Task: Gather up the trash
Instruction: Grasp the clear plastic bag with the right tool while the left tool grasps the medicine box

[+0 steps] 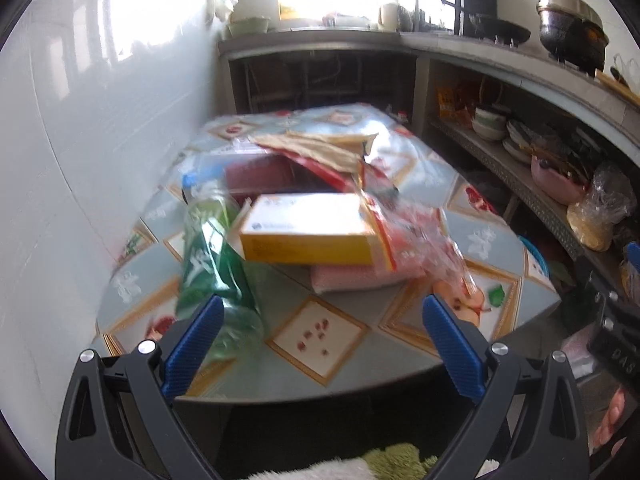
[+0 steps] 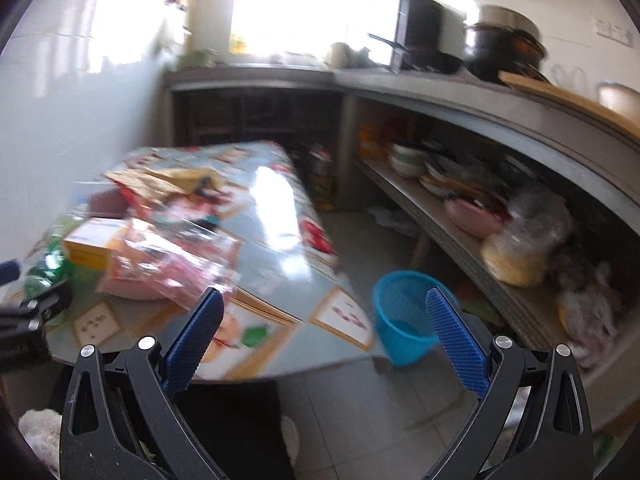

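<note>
Both grippers' fingers spread wide, empty; yellow box lies beyond the left gripper.

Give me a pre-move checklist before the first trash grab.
1. Left gripper open, nothing between the fingers: ok.
2. Right gripper open, nothing held: ok.
3. Blue basket on the floor beside the table, upright, mouth unobstructed: ok.
4. Green plastic bottle nearest the left gripper, lying on the table: ok.
5. Yellow box rests on a pink packet; stack stability: cannot tell.
6. Views sharp enough to aim: not ok, motion blur.
</note>
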`<control>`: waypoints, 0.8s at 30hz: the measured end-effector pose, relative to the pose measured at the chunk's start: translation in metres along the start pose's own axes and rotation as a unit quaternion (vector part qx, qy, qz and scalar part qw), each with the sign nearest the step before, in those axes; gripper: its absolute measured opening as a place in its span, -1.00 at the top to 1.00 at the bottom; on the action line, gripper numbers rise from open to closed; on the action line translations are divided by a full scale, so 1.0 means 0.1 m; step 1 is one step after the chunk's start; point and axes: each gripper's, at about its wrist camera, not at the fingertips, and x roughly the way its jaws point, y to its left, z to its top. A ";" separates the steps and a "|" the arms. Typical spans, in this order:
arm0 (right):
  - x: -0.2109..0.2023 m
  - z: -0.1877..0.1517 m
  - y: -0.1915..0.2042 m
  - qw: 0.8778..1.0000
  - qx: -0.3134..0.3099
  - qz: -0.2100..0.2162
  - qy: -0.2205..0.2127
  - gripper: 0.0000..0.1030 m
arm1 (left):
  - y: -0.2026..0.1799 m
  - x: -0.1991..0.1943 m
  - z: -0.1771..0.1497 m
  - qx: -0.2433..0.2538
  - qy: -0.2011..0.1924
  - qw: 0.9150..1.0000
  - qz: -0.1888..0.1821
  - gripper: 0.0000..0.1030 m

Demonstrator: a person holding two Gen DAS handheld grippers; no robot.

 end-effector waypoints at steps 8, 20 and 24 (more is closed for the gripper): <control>0.35 0.00 0.65 0.991 -0.113 0.062 0.018 -0.86 | 0.42 0.14 0.17 0.001 -0.029 0.999 -0.044 -0.89; 0.71 -0.22 1.31 0.964 -0.265 0.036 0.013 -0.25 | 0.93 0.42 0.49 -0.009 -0.063 0.996 -0.062 -0.89; 0.76 -0.24 1.32 0.961 -0.274 0.025 0.015 0.34 | 0.92 0.51 0.52 0.023 -0.052 0.998 -0.042 -0.89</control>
